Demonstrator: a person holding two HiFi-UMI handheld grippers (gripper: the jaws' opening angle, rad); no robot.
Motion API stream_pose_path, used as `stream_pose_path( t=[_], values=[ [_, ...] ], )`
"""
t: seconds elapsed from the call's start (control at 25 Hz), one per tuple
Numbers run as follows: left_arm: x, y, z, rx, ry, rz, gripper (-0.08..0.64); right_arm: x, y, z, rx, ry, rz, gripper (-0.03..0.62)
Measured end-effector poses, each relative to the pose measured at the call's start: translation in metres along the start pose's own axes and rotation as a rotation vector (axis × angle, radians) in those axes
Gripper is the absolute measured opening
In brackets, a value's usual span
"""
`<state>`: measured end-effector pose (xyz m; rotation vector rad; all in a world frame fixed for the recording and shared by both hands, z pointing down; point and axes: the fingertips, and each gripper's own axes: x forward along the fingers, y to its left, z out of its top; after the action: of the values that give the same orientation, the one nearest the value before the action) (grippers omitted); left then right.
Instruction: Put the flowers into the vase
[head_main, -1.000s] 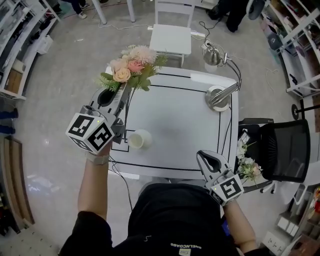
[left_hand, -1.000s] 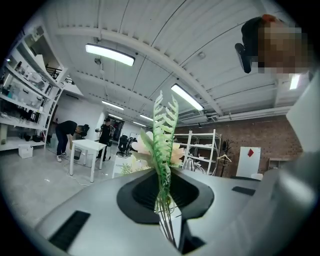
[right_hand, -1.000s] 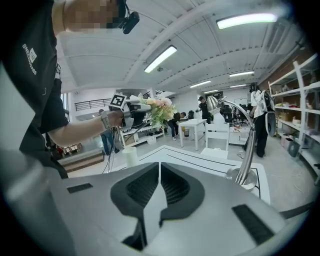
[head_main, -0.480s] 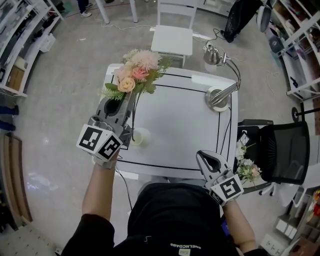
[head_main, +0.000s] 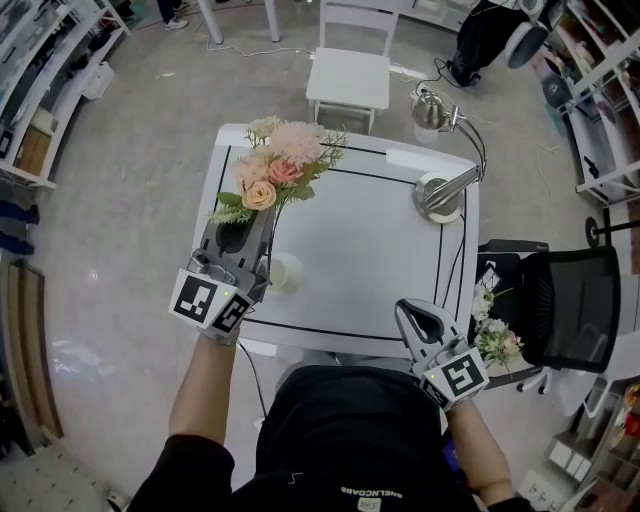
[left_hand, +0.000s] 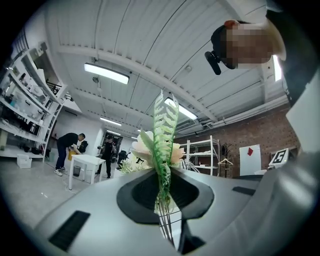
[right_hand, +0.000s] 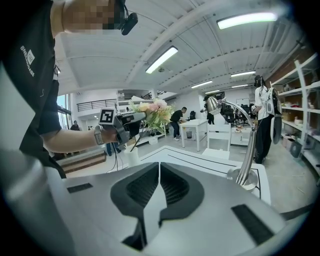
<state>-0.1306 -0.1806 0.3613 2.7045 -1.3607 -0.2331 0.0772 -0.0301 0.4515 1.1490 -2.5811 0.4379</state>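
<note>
Grasping a bouquet (head_main: 280, 168) of pink and peach flowers by its thin stems with the left gripper (head_main: 262, 212), held about level above the left edge of the white surface (head_main: 370, 250). In the left gripper view, clenched on the wire stems – left gripper (left_hand: 163, 176) pinched around them, bouquet (left_hand: 162, 142) rising straight out as green fern and pale blooms. Blossoms over the far-left corner; stems slanting down toward a small white vase (head_main: 285, 273), upright just inside the left edge, nearer the near-left corner. Cannot tell whether the stem ends are inside the vase mouth or just above it.

Holding the right gripper (head_main: 415, 318) at the near edge, toward the near-right corner. Closed on nothing in its own view – right gripper (right_hand: 159, 167) pointing slightly down across the surface, facing the bouquet (right_hand: 152, 112) and the vase (right_hand: 133, 156).

At the far-right corner, 1 chrome desk lamp (head_main: 440, 192). Beyond the far edge, 1 white chair (head_main: 347, 75). Off the right edge, 1 black chair (head_main: 570, 295), with a second bunch of flowers (head_main: 497, 338) just beside it.
</note>
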Motion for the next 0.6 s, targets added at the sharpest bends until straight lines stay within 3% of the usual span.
stream_pose_path(
  t=[0.6],
  values=[
    [-0.034,-0.009,0.007,-0.011,-0.089,-0.058,0.044,0.019,0.010,0.006,-0.002,-0.007,0.038,0.012]
  ],
)
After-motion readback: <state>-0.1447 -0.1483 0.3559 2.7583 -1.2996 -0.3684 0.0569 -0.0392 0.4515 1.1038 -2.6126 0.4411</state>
